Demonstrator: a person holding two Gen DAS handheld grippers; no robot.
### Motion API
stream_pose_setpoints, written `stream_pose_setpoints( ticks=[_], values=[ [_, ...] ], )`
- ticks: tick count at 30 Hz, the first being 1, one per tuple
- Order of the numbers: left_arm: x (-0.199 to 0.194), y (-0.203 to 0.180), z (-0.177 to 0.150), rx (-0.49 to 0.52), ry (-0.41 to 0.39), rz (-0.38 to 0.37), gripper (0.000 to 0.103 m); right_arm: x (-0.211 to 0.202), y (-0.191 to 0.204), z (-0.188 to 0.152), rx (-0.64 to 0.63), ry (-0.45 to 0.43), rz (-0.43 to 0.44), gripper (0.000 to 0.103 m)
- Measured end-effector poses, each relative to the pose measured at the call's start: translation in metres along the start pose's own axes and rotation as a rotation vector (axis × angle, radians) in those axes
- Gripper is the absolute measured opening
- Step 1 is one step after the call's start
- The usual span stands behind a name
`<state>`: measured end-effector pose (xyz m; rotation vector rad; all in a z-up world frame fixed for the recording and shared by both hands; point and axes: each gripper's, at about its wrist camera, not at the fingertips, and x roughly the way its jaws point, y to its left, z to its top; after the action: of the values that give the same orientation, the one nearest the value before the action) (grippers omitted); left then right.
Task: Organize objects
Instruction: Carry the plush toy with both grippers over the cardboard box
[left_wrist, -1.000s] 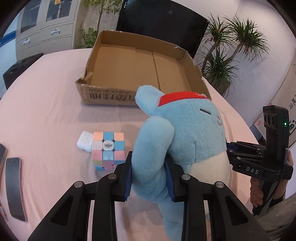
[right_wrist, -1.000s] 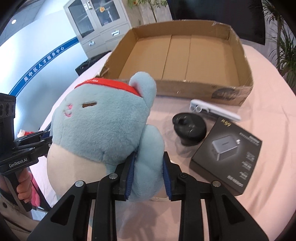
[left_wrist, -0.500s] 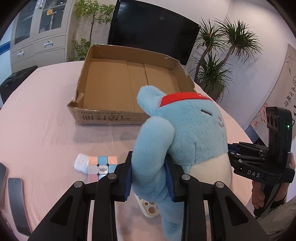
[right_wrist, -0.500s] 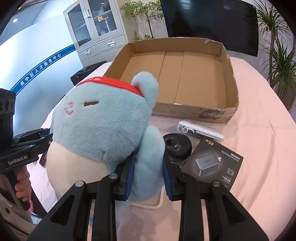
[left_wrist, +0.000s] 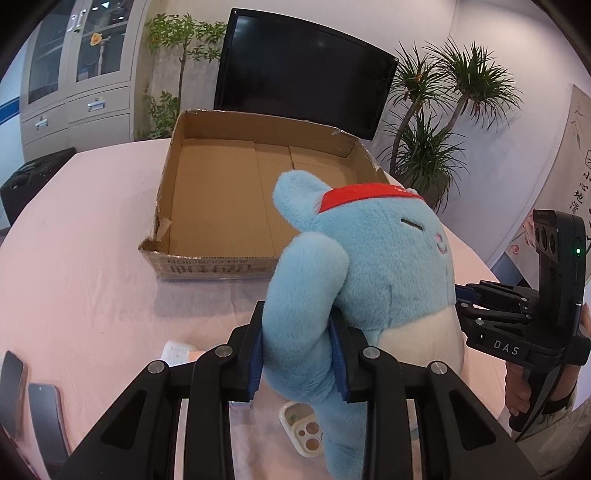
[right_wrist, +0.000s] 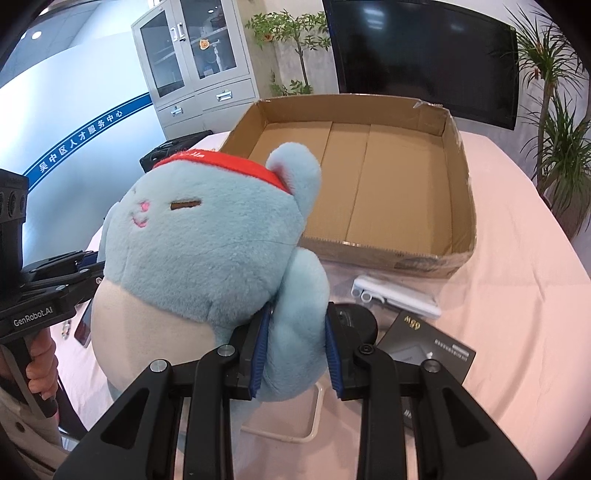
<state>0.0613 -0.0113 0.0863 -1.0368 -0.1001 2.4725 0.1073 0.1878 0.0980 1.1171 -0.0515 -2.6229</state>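
Note:
A blue plush toy (left_wrist: 380, 266) (right_wrist: 207, 251) with a red headband and cream belly hangs in the air above the pink table. My left gripper (left_wrist: 297, 354) is shut on one of its arms. The right gripper (right_wrist: 293, 354) is shut on the other arm. Each gripper shows in the other's view, at the toy's far side: the right one (left_wrist: 465, 295) and the left one (right_wrist: 90, 264). Beyond the toy, an open cardboard box (left_wrist: 170, 192) (right_wrist: 461, 192) lies on the table with a bare floor.
Under the toy lie a white phone case (left_wrist: 303, 430), a white earbud case (left_wrist: 177, 350) and two phones (left_wrist: 44, 413). In the right wrist view a white bar (right_wrist: 399, 297), a black round item (right_wrist: 360, 319) and a black charger box (right_wrist: 428, 345) sit before the cardboard box. Potted plants (left_wrist: 436, 122) stand behind.
Both grippers have risen with the plush toy, and the table objects have slid lower in view. The coloured cube is now hidden behind my left gripper; the box interior shows more fully.

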Motion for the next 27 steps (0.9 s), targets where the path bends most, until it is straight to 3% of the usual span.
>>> stream_pose_setpoints(
  ticks=[18,27],
  values=[
    [0.031,0.002,0.081,0.080,-0.068,0.022,0.027,0.011,-0.012,0.064,-0.049,-0.092,-0.080,0.026],
    [0.077,0.013,0.136,0.086,-0.076,0.017,0.027,0.026,-0.023,0.106,-0.067,-0.131,-0.140,0.026]
  ],
)
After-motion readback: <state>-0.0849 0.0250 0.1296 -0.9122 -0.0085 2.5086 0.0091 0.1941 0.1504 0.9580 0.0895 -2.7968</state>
